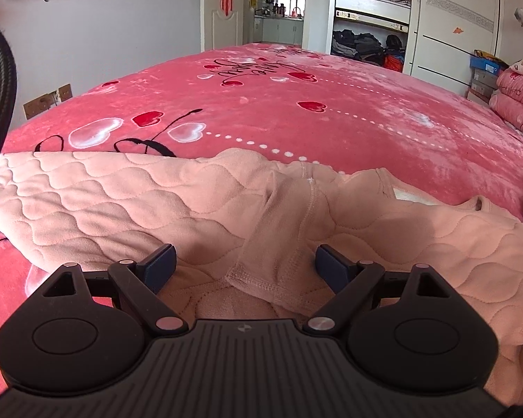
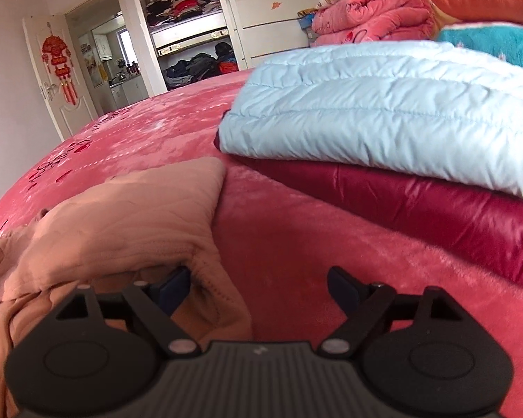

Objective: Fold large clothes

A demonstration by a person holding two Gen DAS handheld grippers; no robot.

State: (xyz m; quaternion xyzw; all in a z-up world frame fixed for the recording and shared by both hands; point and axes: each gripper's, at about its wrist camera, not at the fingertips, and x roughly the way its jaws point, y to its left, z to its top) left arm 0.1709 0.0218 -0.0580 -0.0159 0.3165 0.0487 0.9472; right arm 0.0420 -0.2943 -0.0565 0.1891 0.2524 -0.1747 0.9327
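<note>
A pale pink quilted garment (image 1: 122, 202) lies spread on the red heart-print bed cover (image 1: 296, 104). A sleeve with a hemmed cuff (image 1: 279, 244) is laid across its body. My left gripper (image 1: 245, 264) is open, its jaws either side of the cuff, just above the cloth. In the right wrist view the same garment (image 2: 132, 216) lies at the left, bunched. My right gripper (image 2: 258, 289) is open; its left finger (image 2: 174, 289) touches the garment's edge, and the right finger is over bare bed cover (image 2: 331, 244).
A folded light blue puffer jacket (image 2: 383, 111) rests on a dark red shiny jacket (image 2: 436, 216) at the right. Rolled pink quilts (image 2: 373, 10) and cushions lie behind. An open wardrobe (image 1: 369, 17) and a doorway stand beyond the bed. A black hose (image 1: 0, 69) hangs at left.
</note>
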